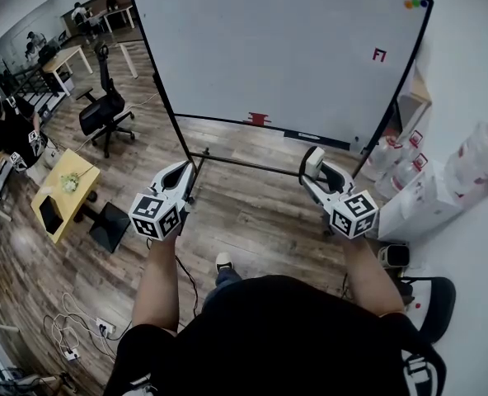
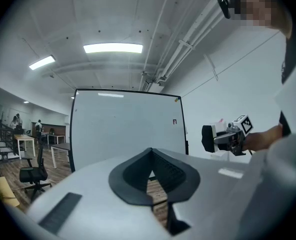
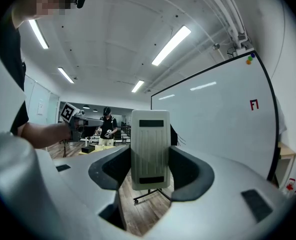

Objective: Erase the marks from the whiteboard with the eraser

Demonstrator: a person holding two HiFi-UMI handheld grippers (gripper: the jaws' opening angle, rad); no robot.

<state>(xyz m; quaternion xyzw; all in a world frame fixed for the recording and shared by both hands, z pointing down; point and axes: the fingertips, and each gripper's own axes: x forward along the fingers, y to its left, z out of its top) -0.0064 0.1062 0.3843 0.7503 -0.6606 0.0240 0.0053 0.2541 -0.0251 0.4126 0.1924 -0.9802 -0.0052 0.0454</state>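
Note:
A tall whiteboard (image 1: 285, 48) on a black rolling frame stands ahead of me, with a small red mark (image 1: 380, 54) near its upper right; the same red mark (image 3: 254, 104) shows in the right gripper view and, tiny, as a mark (image 2: 175, 122) in the left gripper view. My right gripper (image 1: 315, 172) is shut on a white eraser (image 3: 150, 149), held upright between the jaws and short of the board. My left gripper (image 1: 178, 176) is shut and holds nothing, level with the board's lower left frame.
A red object (image 1: 258, 120) lies on the board's tray. White bags and boxes (image 1: 429, 184) stand at the right by the wall. A black office chair (image 1: 104, 110) and a yellow table (image 1: 63, 192) are on the left. Cables (image 1: 67, 337) trail on the wood floor.

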